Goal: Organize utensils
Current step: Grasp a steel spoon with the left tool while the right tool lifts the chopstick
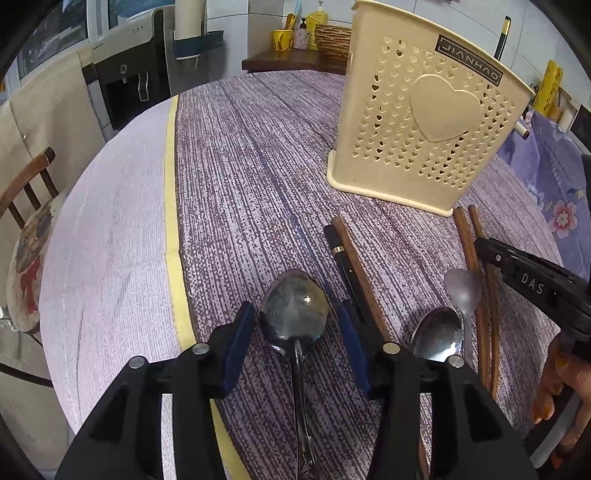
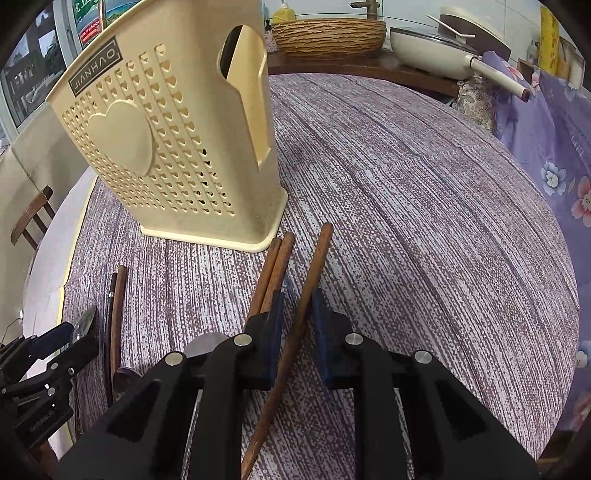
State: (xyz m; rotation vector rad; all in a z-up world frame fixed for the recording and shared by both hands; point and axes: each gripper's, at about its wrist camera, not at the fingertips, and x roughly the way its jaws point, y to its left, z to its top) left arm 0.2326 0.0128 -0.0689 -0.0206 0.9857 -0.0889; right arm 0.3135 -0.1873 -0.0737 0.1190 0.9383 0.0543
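Observation:
A large metal spoon (image 1: 295, 321) lies on the purple tablecloth, bowl pointing away. My left gripper (image 1: 294, 309) is open and straddles it; the blue pads stand clear of the bowl on both sides. My right gripper (image 2: 298, 295) is open by a narrow gap around a brown chopstick (image 2: 319, 254) that runs slantwise between its pads, with cloth showing on either side. Just left of it lies a pair of brown chopsticks (image 2: 275, 266). The cream perforated utensil holder (image 1: 424, 122) (image 2: 166, 147) stands upright beyond them.
A black chopstick and a brown one (image 1: 343, 251) lie right of the big spoon. A small metal spoon (image 1: 437, 332) and a pale plastic spoon (image 1: 461, 284) lie farther right. A chair (image 1: 26, 184) stands at the left table edge. A wicker basket (image 2: 328, 35) and pan (image 2: 432, 48) sit behind.

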